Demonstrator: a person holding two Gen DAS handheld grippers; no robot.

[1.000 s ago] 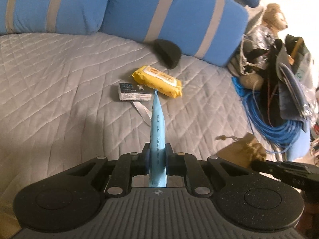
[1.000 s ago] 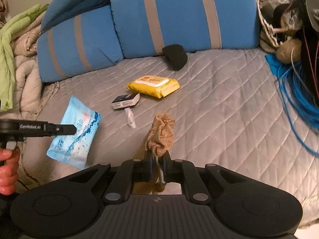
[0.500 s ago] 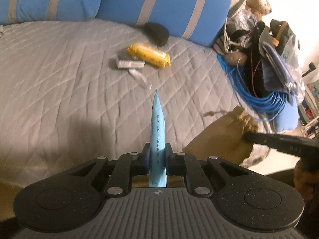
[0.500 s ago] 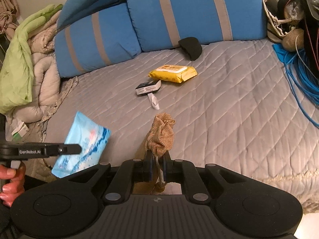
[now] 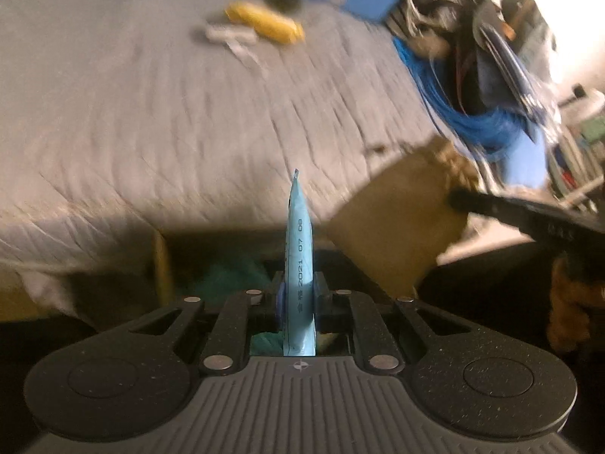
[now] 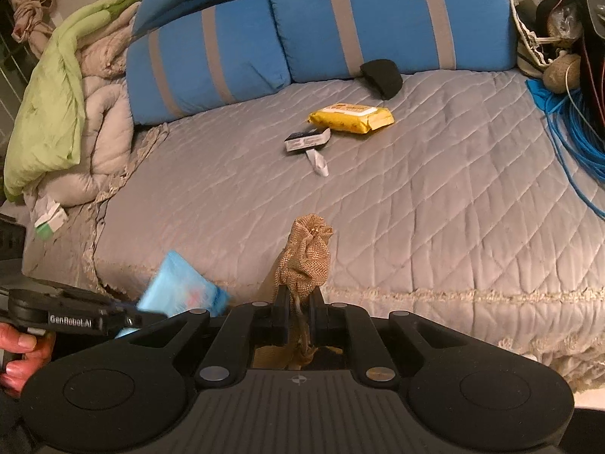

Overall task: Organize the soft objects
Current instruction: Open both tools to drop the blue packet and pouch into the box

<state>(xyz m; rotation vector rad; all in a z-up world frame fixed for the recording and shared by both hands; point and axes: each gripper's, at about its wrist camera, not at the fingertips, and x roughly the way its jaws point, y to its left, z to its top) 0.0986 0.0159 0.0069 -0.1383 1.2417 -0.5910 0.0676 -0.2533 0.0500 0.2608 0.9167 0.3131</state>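
Soft things come first: a blue wipes pack (image 5: 298, 249) stands on its thin edge in the left gripper (image 5: 298, 299), whose jaws are squeezed shut on it. The left wrist view is blurry. Past the jaws lies the grey bed (image 5: 151, 113), and far ahead on it sit a yellow pack (image 5: 264, 26), a smeared small box (image 5: 230, 34) and a dark lump I cannot make out. To the right of the jaws a brown sack (image 5: 401, 223) hangs from the right gripper's black arm, cut off by the picture edge. Blue cable (image 5: 465, 113) and a messy pile are behind it. Below the pack it is dark, with something green.

In the right wrist view, the right gripper (image 6: 298, 317) has its jaws pinched shut on the neck of the brown sack (image 6: 308, 261); the sack's body is hidden under the gripper. To the left of the jaws the blue pack (image 6: 177, 291) is partly hidden by the left gripper and a hand (image 6: 19, 355). Ahead lie the yellow pack (image 6: 351, 117), small box (image 6: 306, 140), a black thing (image 6: 382, 75), and blue pillows (image 6: 378, 15).
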